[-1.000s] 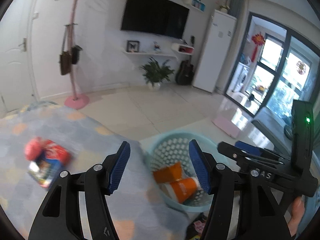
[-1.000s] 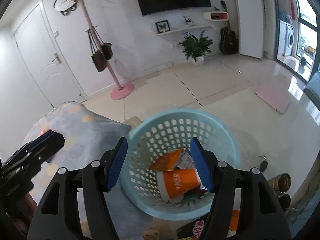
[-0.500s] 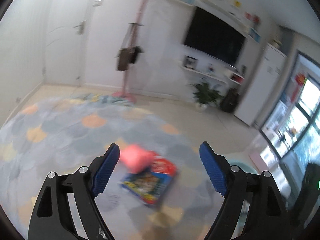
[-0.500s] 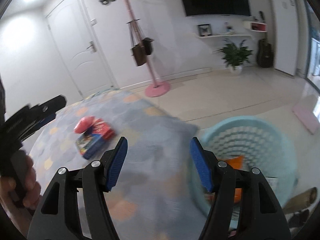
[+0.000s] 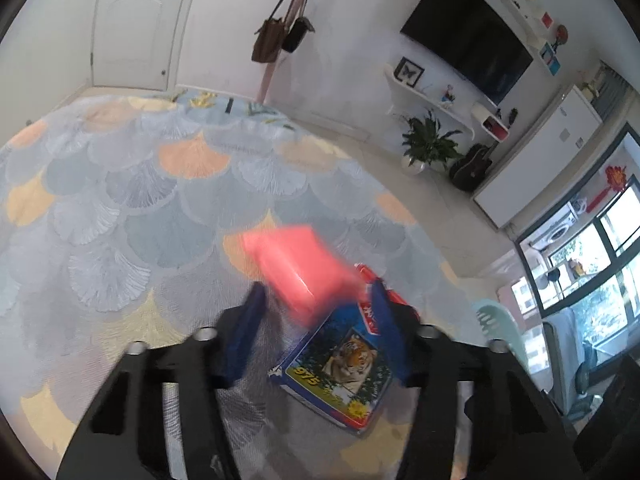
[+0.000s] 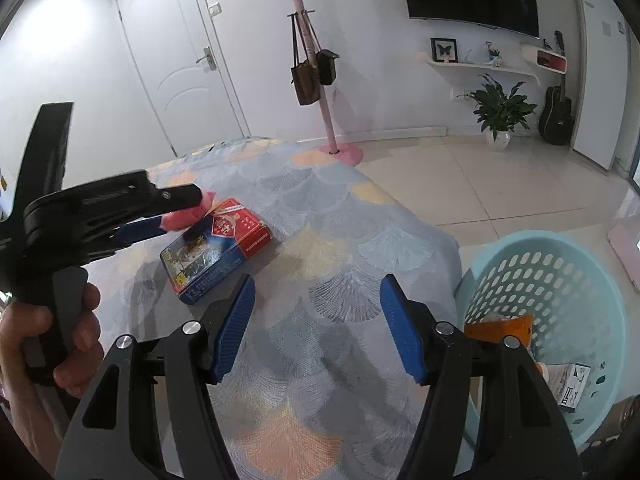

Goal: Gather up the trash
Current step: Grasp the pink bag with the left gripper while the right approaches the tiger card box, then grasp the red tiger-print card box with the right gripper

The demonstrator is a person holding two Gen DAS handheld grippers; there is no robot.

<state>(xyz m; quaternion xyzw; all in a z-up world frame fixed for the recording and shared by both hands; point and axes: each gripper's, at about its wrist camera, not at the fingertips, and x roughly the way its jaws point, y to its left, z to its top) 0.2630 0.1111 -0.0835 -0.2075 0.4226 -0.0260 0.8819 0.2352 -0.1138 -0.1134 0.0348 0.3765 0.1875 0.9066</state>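
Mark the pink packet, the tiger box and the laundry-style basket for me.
pink packet [image 5: 298, 270], left wrist view, middle of its blurred face.
tiger box [image 5: 344, 368], left wrist view, on the tiger picture on its lid.
basket [image 6: 560, 280], right wrist view, on its perforated inner wall.

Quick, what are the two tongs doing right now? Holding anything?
Left tongs: open around the pink packet, not visibly gripping it yet.
Right tongs: open and empty, above the rug.
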